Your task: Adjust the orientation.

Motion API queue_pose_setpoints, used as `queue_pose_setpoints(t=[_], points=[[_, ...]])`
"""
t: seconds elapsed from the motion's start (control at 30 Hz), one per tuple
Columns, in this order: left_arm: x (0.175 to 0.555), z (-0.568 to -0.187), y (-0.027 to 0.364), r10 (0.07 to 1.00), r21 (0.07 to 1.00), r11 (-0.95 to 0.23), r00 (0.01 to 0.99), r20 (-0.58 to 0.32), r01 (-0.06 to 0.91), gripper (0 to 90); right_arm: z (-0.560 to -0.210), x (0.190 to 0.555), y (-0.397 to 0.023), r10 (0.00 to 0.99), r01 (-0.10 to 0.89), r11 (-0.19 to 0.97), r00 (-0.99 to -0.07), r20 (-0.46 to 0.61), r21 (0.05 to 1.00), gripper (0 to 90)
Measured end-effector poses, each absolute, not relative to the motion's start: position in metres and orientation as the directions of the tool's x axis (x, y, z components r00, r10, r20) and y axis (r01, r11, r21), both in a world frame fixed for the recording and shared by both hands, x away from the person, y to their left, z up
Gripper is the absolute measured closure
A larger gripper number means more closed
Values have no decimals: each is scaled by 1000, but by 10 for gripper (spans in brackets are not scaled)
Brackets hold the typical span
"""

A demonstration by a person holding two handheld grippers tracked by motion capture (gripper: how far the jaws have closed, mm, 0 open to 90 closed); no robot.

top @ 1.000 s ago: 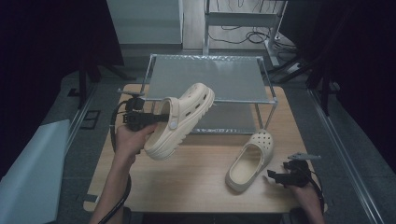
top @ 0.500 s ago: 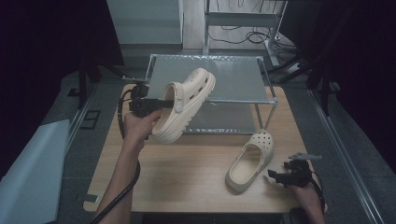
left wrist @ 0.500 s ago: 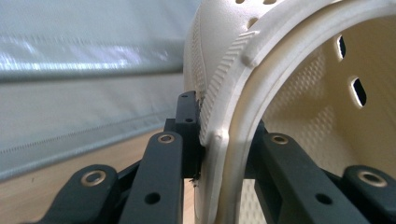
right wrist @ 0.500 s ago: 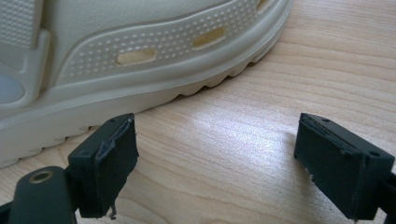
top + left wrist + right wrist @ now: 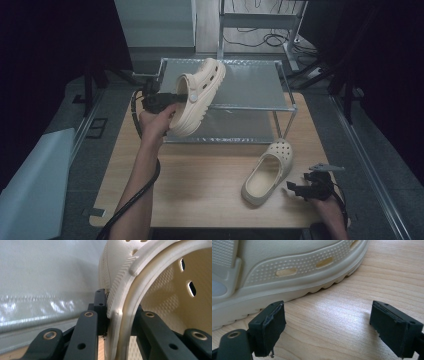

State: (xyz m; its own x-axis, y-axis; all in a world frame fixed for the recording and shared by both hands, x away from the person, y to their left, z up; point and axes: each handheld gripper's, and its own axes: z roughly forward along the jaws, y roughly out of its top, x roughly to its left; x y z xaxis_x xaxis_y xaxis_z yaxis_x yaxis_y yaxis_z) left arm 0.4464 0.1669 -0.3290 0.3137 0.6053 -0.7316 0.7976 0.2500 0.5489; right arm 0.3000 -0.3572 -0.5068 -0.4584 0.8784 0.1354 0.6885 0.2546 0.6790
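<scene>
right gripper [image 5: 300, 190]: nearest thing, bottom right of the high view, sitting low over the table. jaws wide apart w/ nothing btwn them, just bare wood in the gap in the right gripper view [image 5: 327, 332].

table [image 5: 210, 185]: light wood top, both forearms come in from the near edge.

2nd clog [image 5: 266, 171]: lying on the table just left of the right gripper, toe pointing away, opening facing up. not touched by the gripper, but close. right gripper view has its sole and side wall [image 5: 287, 272] right past the left jaw.

left gripper [image 5: 172, 98]: held up in the air on the left, clamped tight on the rim of the 1st clog. left gripper view [image 5: 117, 315] shows one jaw outside the wall and one inside, squeezing it.

1st clog [image 5: 197, 95]: cream, off the table, tilted w/ toe up and away, hanging over the front edge of the rack.

rack [image 5: 250, 90]: metal 2-level shelf at the far side of the table, top shelf is silvery sheet.
</scene>
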Motion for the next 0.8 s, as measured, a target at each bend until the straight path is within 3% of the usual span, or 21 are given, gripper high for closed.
queue_pose_setpoints(t=[0.4,0.8], points=[[466,-321,161,636,536,323,240,-733,780,762,-507,300,-355,879,674,273,-466,107,687,66],[489,-317,149,655,511,393,157,-739,765,761,-508,301,-356,877,682,269,-465,120,679,69]])
